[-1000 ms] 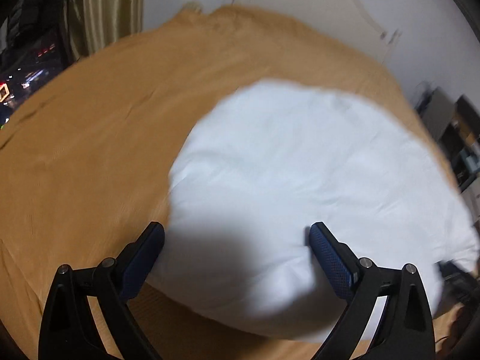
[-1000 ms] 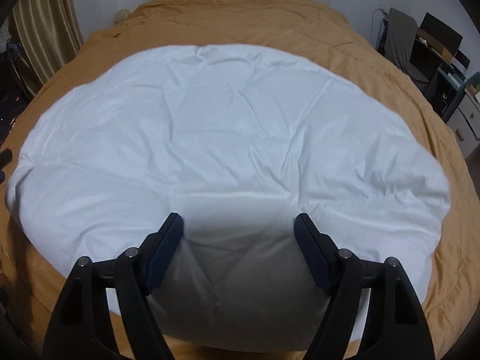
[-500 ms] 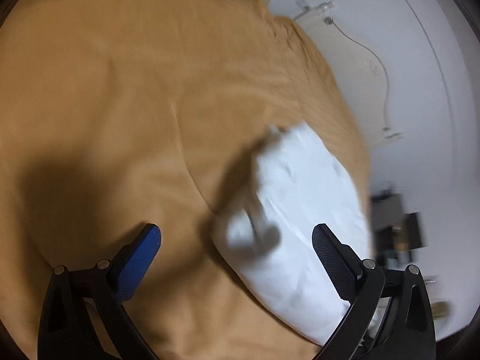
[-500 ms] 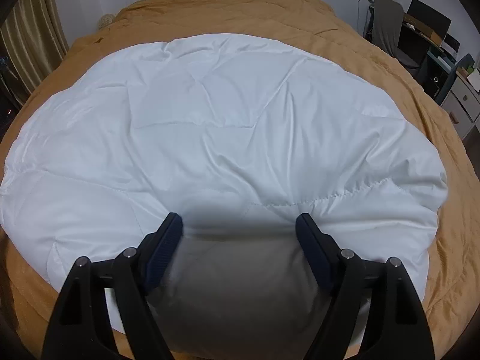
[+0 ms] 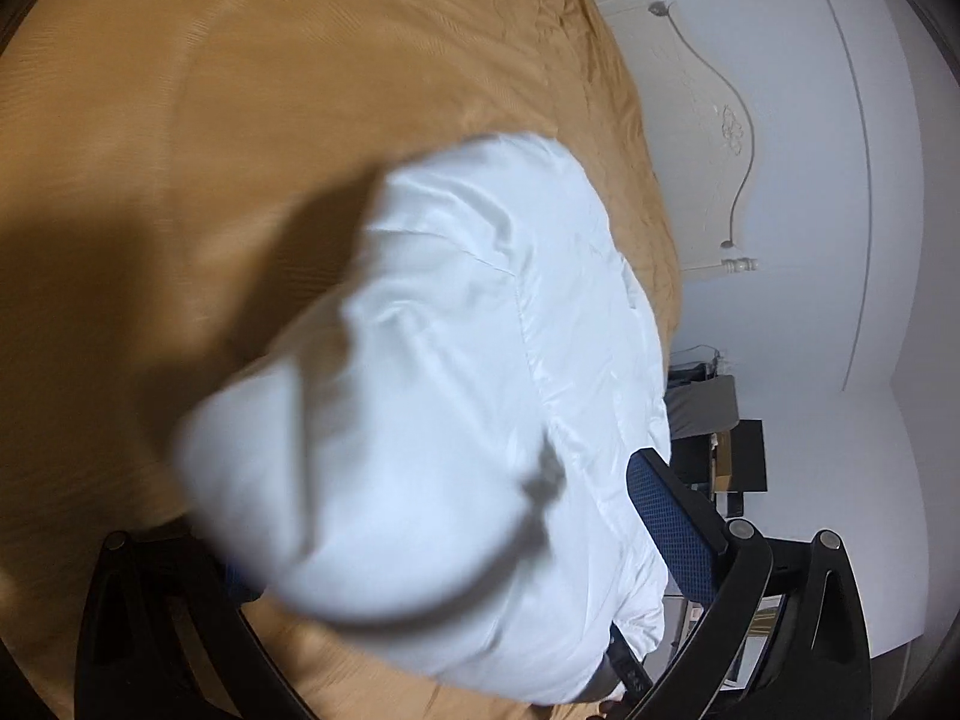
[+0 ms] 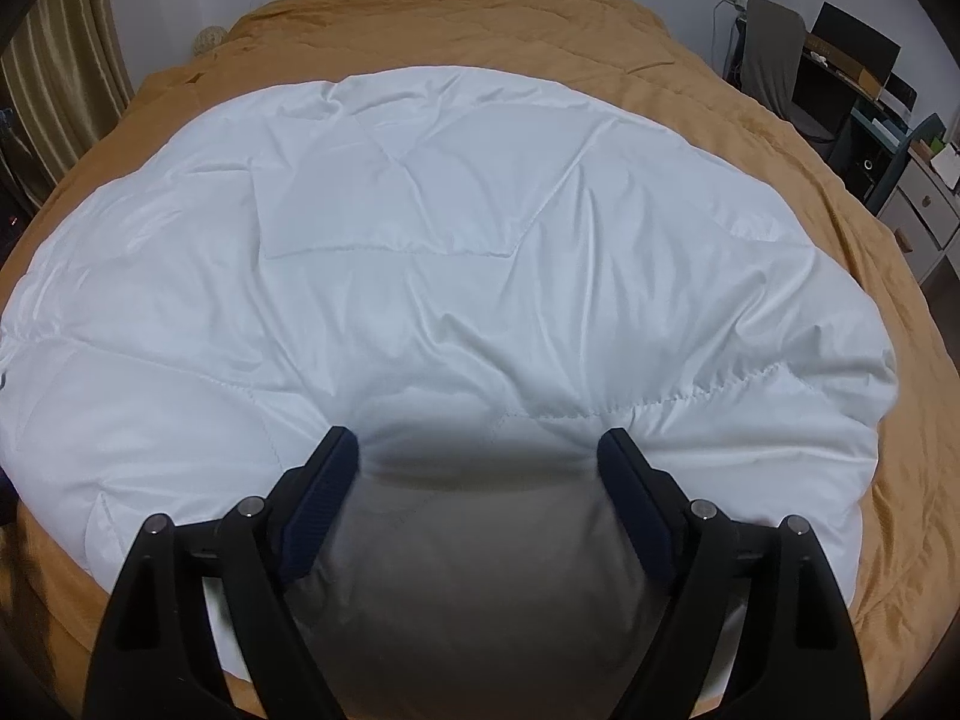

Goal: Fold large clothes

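White quilted garment, one only, spread wide over the mustard bedspread of the bed, puffy and creased, stitched seams crossing it

Two tongs counted. Right tongs poised over the garment's near edge, jaws opening, wide apart, shaded cloth lying between them, blue pads not seen pressing on it. Left tongs tilted and rolled, jaws wide apart; one blue pad clear at the right, the other hidden behind a blurred white bulge of the garment, so no telling whether that side touches

Right wrist view alone: whole outline of the garment, curtain at the left, one chair and a cluttered desk at the right, drawer unit nearer

Left wrist view alone: one white carved headboard seen sideways against the pale wall, a dark shadow across the bedspread, and only one end of the garment, much of it smeared by motion
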`<state>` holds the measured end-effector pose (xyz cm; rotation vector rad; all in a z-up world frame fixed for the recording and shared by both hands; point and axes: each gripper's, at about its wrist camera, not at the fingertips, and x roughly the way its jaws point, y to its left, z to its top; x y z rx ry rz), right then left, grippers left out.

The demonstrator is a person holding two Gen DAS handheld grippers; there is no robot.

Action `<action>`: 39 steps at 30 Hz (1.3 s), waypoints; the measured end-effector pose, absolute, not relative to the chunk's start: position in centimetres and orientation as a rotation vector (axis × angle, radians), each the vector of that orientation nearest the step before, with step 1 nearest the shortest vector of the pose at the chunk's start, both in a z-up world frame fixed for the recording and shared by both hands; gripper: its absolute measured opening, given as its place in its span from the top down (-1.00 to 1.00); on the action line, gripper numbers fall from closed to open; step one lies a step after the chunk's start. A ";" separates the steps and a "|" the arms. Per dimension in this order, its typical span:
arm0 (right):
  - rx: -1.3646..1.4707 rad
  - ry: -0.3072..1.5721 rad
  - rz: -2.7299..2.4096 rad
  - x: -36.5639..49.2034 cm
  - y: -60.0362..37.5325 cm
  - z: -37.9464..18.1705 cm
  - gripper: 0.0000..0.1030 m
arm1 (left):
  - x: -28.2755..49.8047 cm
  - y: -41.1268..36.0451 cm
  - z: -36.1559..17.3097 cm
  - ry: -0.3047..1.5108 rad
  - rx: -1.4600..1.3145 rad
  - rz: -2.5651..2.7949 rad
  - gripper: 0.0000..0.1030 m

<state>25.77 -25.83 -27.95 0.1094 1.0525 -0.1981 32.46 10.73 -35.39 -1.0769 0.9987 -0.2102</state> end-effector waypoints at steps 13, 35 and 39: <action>0.240 1.019 -0.033 25.5 -22.7 -22.6 0.61 | 32.1 4.8 -28.0 0.956 -0.577 -0.107 0.34; 0.404 1.286 -0.098 47.4 -20.7 -29.5 0.99 | 30.0 5.3 -28.8 1.019 -0.506 -0.110 0.33; 0.462 1.268 -0.150 51.7 -22.7 -29.4 0.99 | 29.6 6.1 -28.9 1.018 -0.513 -0.113 0.33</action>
